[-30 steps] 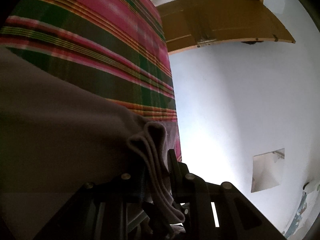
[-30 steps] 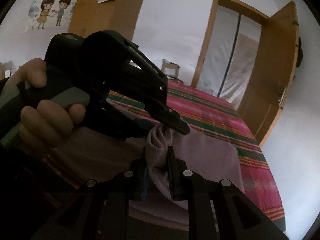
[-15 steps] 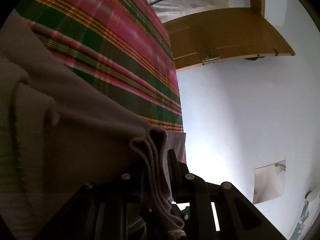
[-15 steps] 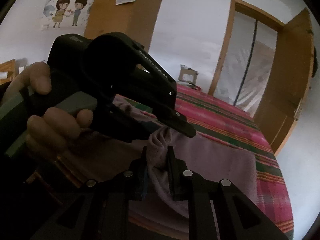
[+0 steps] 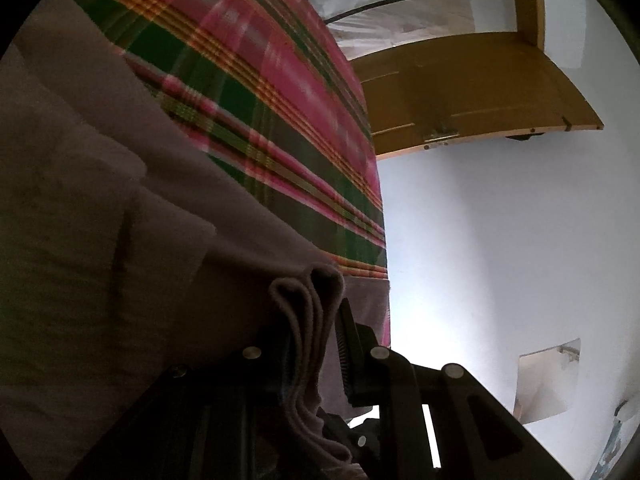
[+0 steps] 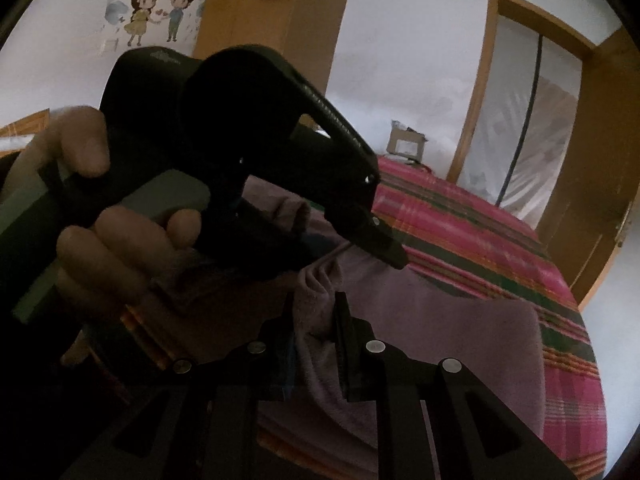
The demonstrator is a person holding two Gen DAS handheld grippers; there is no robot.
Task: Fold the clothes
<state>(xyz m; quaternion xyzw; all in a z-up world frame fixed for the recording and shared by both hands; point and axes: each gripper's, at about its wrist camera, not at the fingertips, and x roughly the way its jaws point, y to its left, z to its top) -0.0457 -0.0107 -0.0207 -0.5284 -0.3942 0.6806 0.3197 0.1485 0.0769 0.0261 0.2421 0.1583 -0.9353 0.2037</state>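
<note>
I am partway through a fold: both tools have a bunched edge of the mauve garment (image 6: pixel 440 320) pinched, and the rest of it lies spread on the plaid bedspread (image 6: pixel 480 224), so I judge this to be the carry of one edge across the body of the cloth. The left gripper (image 5: pixel 310 320) has its jaws narrow and clamped on several stacked layers of the hem; the right gripper (image 6: pixel 316 312) is likewise nipped tight on a gathered fold. The two sit just beside each other, and in the right wrist view the left hand (image 6: pixel 100 232) wraps the left tool's handle close in front. Both tools tip downward toward the bed. Next I need to lay the held edge down squarely, keeping both corners level, before letting go.
</note>
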